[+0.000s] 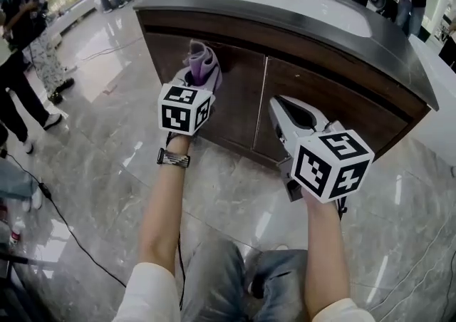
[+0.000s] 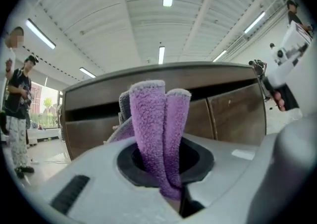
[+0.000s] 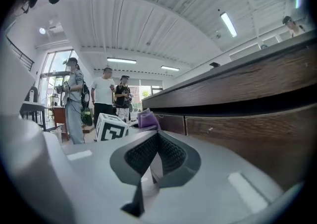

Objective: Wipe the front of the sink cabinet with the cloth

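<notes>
In the head view, the left hand-held gripper (image 1: pixel 200 77) was clenched on a purple cloth (image 1: pixel 203 59), which stood up beyond its tips, close against the left door of the brown sink cabinet (image 1: pixel 324 103). Whether the cloth touched the wood could not be told. The right hand-held gripper (image 1: pixel 285 105) was just beside the left one and pointed at the right door. Above both ran the dark worktop (image 1: pixel 402 53) with a white sink (image 1: pixel 306 0) set into it, and below them lay a glossy marble floor (image 1: pixel 92 128).

In the left gripper view, the folded cloth (image 2: pixel 153 124) rose upright from between the jaws, which were pinched tight on its lower end. The cabinet doors (image 2: pixel 235 116) stood straight ahead behind it.

In the right gripper view, the ribbed pads (image 3: pixel 171 154) were pressed together with nothing between them. The cabinet front (image 3: pixel 247 131) ran along that gripper's right. The left gripper's marker cube (image 3: pixel 111 127) and the cloth (image 3: pixel 147 118) showed ahead, just left of the jaws.
</notes>
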Demonstrator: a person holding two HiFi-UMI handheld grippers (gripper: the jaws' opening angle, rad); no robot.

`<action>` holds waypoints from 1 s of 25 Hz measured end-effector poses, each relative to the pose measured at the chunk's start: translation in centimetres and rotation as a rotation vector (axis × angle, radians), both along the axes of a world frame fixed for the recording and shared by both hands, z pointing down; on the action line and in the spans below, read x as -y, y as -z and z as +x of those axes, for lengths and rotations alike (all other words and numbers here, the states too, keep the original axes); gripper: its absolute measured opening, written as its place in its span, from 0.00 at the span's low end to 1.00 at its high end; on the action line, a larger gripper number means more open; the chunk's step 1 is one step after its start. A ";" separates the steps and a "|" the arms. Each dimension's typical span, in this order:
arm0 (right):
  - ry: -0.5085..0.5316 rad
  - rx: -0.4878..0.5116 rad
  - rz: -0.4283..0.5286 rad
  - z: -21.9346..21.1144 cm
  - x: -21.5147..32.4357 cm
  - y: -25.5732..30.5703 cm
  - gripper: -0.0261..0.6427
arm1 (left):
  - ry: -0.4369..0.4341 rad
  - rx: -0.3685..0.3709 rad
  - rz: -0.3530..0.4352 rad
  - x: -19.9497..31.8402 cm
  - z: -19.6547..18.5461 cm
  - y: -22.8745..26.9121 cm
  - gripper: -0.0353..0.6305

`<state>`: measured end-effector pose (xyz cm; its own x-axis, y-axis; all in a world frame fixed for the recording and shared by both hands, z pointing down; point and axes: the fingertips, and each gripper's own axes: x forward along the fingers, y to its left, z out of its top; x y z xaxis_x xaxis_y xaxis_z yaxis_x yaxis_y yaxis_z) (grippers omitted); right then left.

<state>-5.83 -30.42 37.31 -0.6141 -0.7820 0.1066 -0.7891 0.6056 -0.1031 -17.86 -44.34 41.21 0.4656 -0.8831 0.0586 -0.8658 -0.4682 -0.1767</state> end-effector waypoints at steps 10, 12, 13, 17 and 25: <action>-0.022 -0.134 0.057 -2.4 0.6 -1.5 0.05 | -0.040 0.022 0.010 2.9 -1.4 3.5 0.14; -0.022 -0.149 0.025 -2.3 1.7 -3.0 0.05 | -0.049 0.011 0.018 2.8 -1.5 2.9 0.13; -0.015 -0.145 0.008 -2.4 2.4 -3.5 0.05 | -0.042 0.004 0.019 2.8 -1.8 2.5 0.13; -0.004 -0.124 -0.029 -3.3 4.8 -5.1 0.05 | -0.019 -0.024 -0.018 3.3 -2.8 -1.2 0.13; 0.030 -0.082 -0.048 -4.9 7.8 -5.5 0.05 | -0.004 -0.103 -0.053 3.6 -2.3 -5.0 0.13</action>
<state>-10.71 -38.25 42.83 -0.6251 -0.7558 0.1949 -0.7774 0.6253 -0.0685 -20.17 -47.97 46.19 0.4749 -0.8782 0.0568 -0.8763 -0.4779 -0.0614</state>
